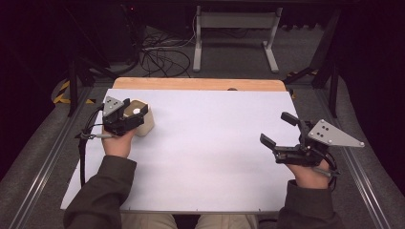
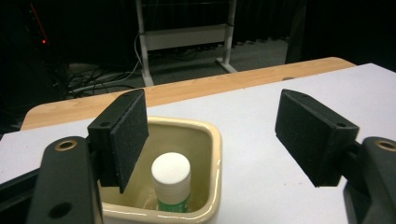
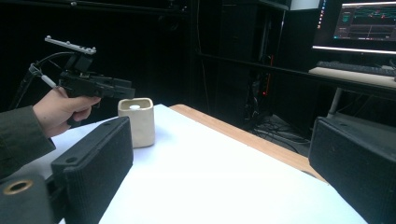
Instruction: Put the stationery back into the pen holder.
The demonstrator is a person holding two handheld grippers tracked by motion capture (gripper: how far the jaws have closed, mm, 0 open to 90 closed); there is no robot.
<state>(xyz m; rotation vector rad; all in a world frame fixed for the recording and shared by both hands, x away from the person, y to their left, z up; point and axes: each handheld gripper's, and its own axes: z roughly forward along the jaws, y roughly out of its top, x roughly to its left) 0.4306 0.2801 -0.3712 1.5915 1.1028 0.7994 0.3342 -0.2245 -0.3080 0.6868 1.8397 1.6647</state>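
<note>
A cream square cup (image 1: 145, 123) stands at the far left of the white sheet (image 1: 210, 148). Inside it stands a small bottle with a white cap (image 2: 171, 170) and a green label. My left gripper (image 1: 132, 113) hovers just above the cup's near rim, its jaws open over the cup (image 2: 211, 140) and nothing pressed between the pads (image 2: 128, 140). My right gripper (image 1: 279, 129) is held open above the sheet's right side, holding nothing. In the right gripper view the wide-apart jaws of my right gripper (image 3: 224, 156) frame the cup (image 3: 136, 122) and the left gripper (image 3: 95, 86) beyond.
A wooden table edge (image 1: 198, 84) runs behind the sheet. Past it stand a white metal frame (image 1: 234, 33) and floor cables (image 1: 162, 55). A monitor (image 3: 366, 23) and keyboard (image 3: 355, 67) sit on a desk off to the side.
</note>
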